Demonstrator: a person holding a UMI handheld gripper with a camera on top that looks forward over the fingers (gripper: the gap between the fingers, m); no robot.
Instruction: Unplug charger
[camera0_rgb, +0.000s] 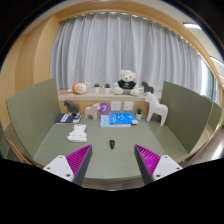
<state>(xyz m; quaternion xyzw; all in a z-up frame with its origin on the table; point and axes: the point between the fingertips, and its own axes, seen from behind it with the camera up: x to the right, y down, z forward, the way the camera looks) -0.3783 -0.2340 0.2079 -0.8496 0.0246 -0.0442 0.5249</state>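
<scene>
My gripper (112, 158) is open and empty, its two magenta pads (78, 158) spread wide over the near edge of a grey-green table (55, 140). A small dark object (112, 144), perhaps the charger, lies on the table just ahead of the fingers, between their lines. A white power strip or charger block with a cable (77, 131) sits further back on the table, beyond the left finger. Nothing is between the fingers.
A blue box (120, 120) and a pink item (94, 112) stand at the table's far end, with a white horse figure (156, 108) at the far right. Green booth seats (28, 108) flank the table. A teddy bear (126, 81) and plants sit on the sill before curtains.
</scene>
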